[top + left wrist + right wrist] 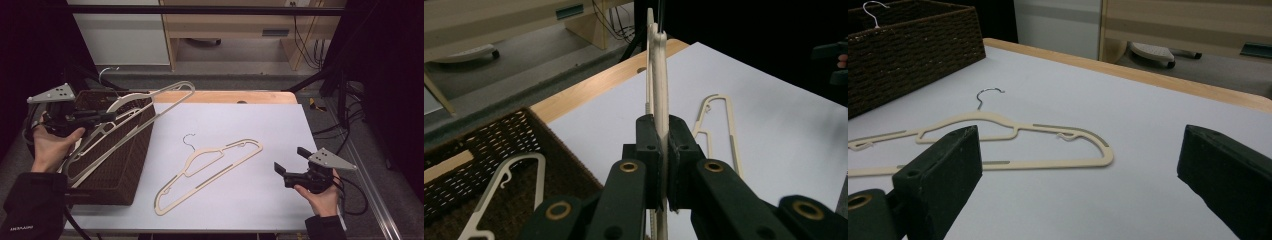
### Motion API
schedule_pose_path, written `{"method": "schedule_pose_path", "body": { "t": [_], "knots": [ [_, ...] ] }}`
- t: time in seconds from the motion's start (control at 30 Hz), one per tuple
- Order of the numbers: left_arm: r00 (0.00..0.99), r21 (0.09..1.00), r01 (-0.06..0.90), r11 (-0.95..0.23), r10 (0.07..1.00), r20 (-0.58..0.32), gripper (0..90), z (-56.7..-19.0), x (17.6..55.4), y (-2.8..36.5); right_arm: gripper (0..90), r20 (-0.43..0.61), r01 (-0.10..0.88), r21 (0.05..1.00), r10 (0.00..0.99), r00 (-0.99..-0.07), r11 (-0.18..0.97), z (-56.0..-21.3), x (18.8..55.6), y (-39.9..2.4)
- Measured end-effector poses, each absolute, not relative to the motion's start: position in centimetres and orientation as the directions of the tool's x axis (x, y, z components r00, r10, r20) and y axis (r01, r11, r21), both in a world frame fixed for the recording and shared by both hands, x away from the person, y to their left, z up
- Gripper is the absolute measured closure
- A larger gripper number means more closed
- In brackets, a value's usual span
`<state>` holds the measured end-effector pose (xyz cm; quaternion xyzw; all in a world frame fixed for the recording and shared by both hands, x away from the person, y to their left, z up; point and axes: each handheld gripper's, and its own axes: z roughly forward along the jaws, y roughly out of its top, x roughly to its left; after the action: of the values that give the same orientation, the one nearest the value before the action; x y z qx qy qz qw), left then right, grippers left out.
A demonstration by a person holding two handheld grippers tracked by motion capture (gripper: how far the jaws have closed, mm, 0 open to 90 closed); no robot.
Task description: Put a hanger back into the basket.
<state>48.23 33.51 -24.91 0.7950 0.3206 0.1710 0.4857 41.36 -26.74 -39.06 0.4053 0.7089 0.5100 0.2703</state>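
Cream hanger over basket rim, claw-pinched.

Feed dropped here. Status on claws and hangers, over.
Left claw shut on cream plastic hanger above brown wicker basket. Right claw open, idle.

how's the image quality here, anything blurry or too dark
High view: dim, with black corners around the lit white table; the flat hanger is crisp. Left gripper view: the held hanger is sharp but its upper end looks pale, and the top right is black. Right gripper view: evenly lit, the near fingers slightly soft.
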Motion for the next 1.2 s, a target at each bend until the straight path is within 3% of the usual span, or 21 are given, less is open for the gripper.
{"method": "schedule_pose_path", "body": {
  "t": [0.67,1.2],
  "knots": [
    [0.655,0.869,0.411,-0.276,0.752,-0.071,86.0,-27.6,49.6,40.6,3.9,0.028,0.311,0.937,0.854,-0.519,0.158,-39.3,41.5,-26.8],
    [0.632,0.863,0.432,-0.261,0.771,-0.083,86.0,-28.8,49.9,43.3,3.8,0.03,0.32,0.933,0.854,-0.519,0.162,-39.6,41.8,-26.8]
  ]
}}
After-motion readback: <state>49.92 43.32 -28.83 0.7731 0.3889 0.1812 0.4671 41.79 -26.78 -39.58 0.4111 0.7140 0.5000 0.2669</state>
